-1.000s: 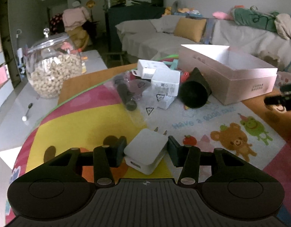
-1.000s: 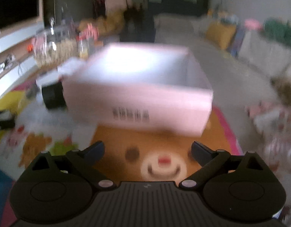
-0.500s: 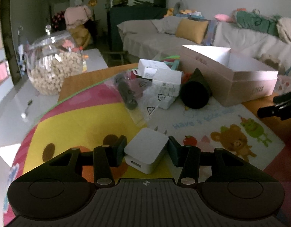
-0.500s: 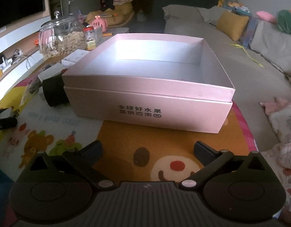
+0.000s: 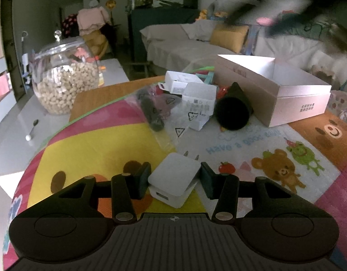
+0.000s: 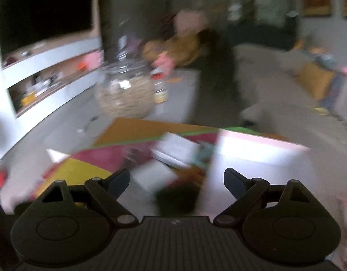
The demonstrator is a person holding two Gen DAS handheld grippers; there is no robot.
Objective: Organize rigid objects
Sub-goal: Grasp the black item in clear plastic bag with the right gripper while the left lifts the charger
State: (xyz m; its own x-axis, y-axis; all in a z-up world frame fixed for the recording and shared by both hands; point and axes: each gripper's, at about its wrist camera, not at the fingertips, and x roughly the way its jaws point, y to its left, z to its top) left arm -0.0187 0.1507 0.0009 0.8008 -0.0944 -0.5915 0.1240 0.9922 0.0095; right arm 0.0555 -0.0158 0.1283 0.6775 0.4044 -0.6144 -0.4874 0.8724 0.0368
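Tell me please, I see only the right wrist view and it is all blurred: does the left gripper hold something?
Observer: Yes. The left gripper is shut on a white charger, with its prongs pointing away from the camera.
Operator: Is the pink box open?
Observer: The pink box has no lid on it. Its floor is hidden in the left wrist view.
Operator: What is the dark thing near it?
Observer: A black tube lying on its side beside the box's wall, with its open end toward the left camera.
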